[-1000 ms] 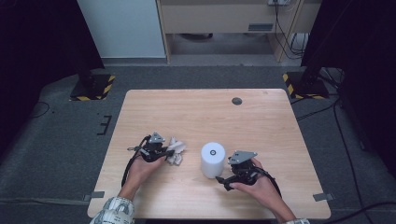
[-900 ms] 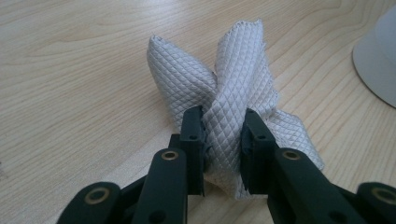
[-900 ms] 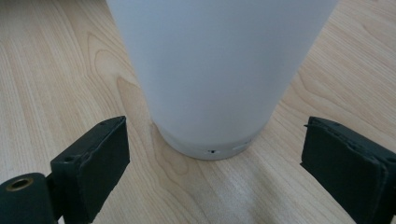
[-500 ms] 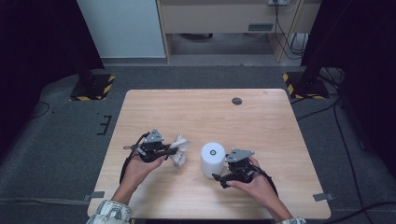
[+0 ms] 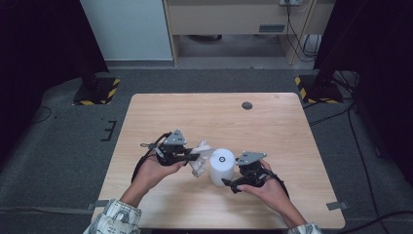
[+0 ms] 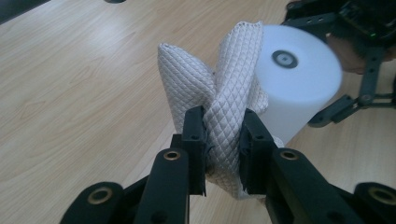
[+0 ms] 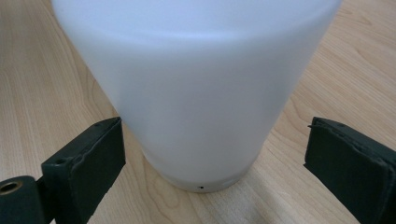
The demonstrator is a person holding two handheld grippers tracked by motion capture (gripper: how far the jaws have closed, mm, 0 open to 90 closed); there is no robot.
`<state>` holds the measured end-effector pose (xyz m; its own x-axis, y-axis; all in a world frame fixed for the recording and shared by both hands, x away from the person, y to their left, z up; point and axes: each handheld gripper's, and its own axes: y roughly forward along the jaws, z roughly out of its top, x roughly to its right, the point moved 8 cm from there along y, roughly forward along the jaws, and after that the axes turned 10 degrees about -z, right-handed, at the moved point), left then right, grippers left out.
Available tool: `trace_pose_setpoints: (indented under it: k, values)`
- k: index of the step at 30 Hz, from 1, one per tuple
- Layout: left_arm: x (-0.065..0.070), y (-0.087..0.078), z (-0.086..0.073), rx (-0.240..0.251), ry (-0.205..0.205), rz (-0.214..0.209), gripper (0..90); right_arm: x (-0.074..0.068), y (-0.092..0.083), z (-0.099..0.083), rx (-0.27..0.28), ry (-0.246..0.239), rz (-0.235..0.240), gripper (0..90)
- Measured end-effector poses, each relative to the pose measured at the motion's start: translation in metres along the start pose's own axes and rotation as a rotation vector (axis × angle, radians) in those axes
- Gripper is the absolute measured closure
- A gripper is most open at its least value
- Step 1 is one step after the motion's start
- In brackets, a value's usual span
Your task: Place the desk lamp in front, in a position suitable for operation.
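- A bunched white quilted cloth [image 6: 219,112] is pinched between the pressed-in fingers [image 6: 194,140] of the left gripper [image 5: 195,157], which holds it off the light wooden desk [image 5: 272,126].
- In the high view the cloth [image 5: 200,161] hangs at the gripper's tip, just beside the white cylindrical plastic container [image 5: 221,166]; whether they touch cannot be told.
- The container stands upright on the desk near its front edge, a small dark round mark on its top [image 6: 284,59].
- The right gripper [image 5: 233,183] sits at the container's base with its fingers [image 7: 86,161] spread to either side of it [image 7: 201,93], a gap showing on each side.
- A small dark round disc [image 5: 247,105] is in the desk surface, towards the far edge, well apart from both hands.
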<state>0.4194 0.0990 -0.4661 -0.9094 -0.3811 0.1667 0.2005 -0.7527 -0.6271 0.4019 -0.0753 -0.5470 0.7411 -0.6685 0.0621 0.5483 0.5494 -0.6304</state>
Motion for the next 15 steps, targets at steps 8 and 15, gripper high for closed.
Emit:
trace_pose_setpoints:
  k: [8, 15]
  values:
    - [0.021, 0.010, 0.028, -0.033, 0.063, -0.030, 74.6, -0.003, 0.001, 0.002, 0.013, -0.011, 0.009, 6.8]
    - [0.020, 0.016, 0.027, -0.012, 0.054, -0.016, 74.9, -0.003, -0.001, 0.004, 0.020, -0.031, -0.013, 8.3]
